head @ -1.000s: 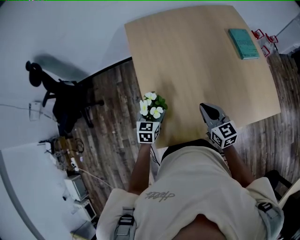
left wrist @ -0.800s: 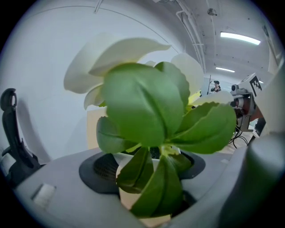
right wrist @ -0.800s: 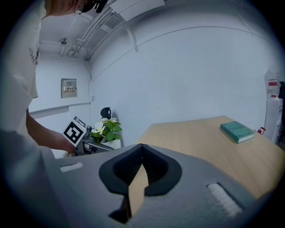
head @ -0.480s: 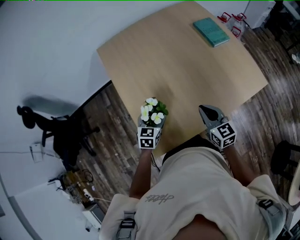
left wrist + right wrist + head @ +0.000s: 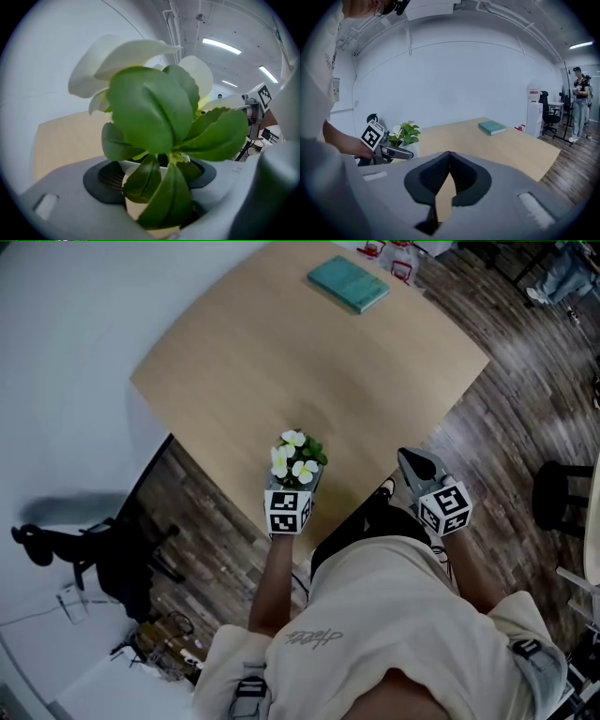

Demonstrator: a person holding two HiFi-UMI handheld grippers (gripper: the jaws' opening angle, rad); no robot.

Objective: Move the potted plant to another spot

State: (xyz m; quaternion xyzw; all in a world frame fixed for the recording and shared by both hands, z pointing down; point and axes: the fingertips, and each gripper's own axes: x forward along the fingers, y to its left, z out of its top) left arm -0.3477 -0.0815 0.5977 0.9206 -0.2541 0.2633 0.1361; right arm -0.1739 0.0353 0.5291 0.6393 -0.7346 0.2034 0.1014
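A small potted plant [image 5: 296, 460] with white flowers and green leaves in a pale pot sits at the near edge of the wooden table [image 5: 281, 343]. My left gripper [image 5: 298, 486] is shut on the pot; in the left gripper view the leaves [image 5: 159, 140] fill the frame between the jaws. Whether the pot rests on the table or hangs just above it is unclear. My right gripper [image 5: 412, 465] is shut and empty over the table's near right edge. From the right gripper view [image 5: 449, 154], the plant [image 5: 405, 132] and left gripper appear at the left.
A teal book [image 5: 348, 283] lies at the table's far side. Dark wood floor surrounds the table. A black office chair [image 5: 103, 554] stands at the left, a stool [image 5: 561, 498] at the right. A person [image 5: 580, 110] stands far right in the room.
The head view has swung round, so the table and book now sit further left and turned. Both grippers hold about the same place in the frame, the left still on the pot.
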